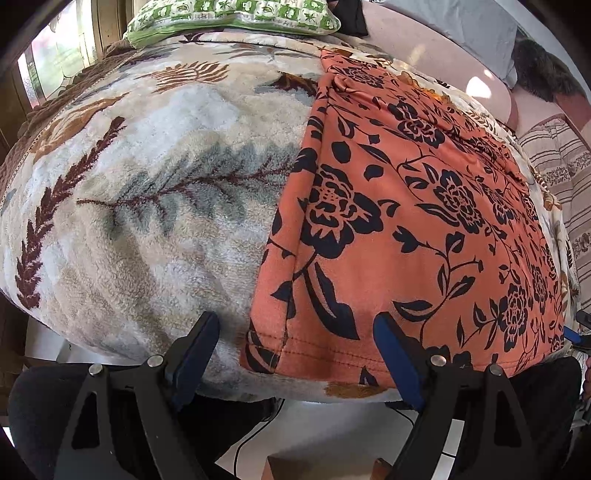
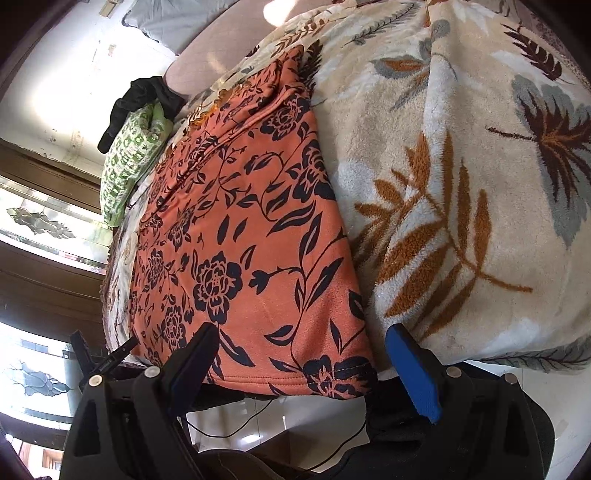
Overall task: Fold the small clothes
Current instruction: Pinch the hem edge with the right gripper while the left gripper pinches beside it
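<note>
An orange garment with black flowers (image 1: pixel 413 221) lies spread flat on a fluffy leaf-patterned blanket (image 1: pixel 147 184); it also shows in the right wrist view (image 2: pixel 243 236). Its hemmed near edge hangs at the bed's front edge. My left gripper (image 1: pixel 295 328) is open, its jaws wide apart, straddling the garment's near left corner without holding it. My right gripper (image 2: pixel 301 339) is open at the garment's near right corner, one finger (image 2: pixel 195 354) over the cloth, the other over the blanket (image 2: pixel 461 184). The right gripper's tip (image 1: pixel 576 332) peeks in at the left view's right edge.
A green patterned pillow (image 1: pixel 236 14) lies at the far end of the bed, with a black cloth (image 2: pixel 136 99) beside it. Windows (image 2: pixel 40 221) and a white wall stand to the side. A white floor with a cable (image 2: pixel 236 428) lies below the bed edge.
</note>
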A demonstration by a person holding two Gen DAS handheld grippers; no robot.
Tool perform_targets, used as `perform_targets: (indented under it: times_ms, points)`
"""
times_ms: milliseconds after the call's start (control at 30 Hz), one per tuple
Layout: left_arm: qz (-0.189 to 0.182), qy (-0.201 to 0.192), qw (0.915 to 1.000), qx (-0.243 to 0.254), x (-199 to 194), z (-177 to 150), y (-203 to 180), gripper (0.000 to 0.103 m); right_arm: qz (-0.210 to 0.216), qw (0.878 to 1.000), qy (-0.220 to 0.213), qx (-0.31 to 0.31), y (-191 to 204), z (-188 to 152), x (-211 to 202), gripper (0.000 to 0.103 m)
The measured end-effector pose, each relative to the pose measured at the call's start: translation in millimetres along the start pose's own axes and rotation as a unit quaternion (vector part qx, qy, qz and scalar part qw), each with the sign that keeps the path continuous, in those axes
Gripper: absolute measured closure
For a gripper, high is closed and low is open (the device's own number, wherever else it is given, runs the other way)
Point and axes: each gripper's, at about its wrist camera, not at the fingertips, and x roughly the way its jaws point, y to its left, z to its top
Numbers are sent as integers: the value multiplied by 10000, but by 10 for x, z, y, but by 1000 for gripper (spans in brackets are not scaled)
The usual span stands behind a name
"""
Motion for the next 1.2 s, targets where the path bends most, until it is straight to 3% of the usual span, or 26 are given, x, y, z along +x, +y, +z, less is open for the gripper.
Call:
perform_targets:
  times_ms: [133,200,433,567,800,833,867,933,1000,1033,1067,1100,1133,1167,1200]
  points:
    - [-16,-3,10000,98,9,-7,-46,17,47,9999,131,82,-8,-40,61,13]
    - [-68,-2,9999,106,10,5,-79,17,-12,9998,217,21,23,-75,95,22]
    - [26,22,9997,224,84,22,-121,17,-73,9998,180,51,14,-107,111,35]
    - [45,50,9996,275,90,20,-111,18,-94,9996,244,133,-34,-118,150,65]
    - [59,13,9997,255,86,-14,-131,18,125,9997,160,139,9,-154,158,63]
    - [63,21,9997,249,88,-15,-130,18,126,9997,172,153,11,-146,174,59]
    - [61,22,9997,248,88,-11,-131,18,142,9996,188,172,18,-135,192,49]
    - [18,10,9997,248,90,3,-122,18,111,9996,189,174,37,-114,213,48]
    - [74,-14,9996,263,88,6,-109,28,117,9997,217,91,80,-111,236,50]
    - [166,-29,9994,287,83,5,-99,43,91,9997,243,22,110,-115,247,54]
    - [181,-45,9994,285,69,6,-77,53,46,9996,262,-27,126,-119,254,68]
    - [139,-53,9996,248,50,8,-43,60,9,9997,258,-42,132,-120,252,74]
    - [62,-58,9998,200,31,16,-7,77,-8,9997,241,-30,133,-116,243,78]
    - [-58,-49,9999,146,9,29,27,87,-23,9998,218,-10,128,-108,226,82]
    - [-154,-73,9998,92,-23,37,50,88,-19,9998,187,5,128,-100,199,82]
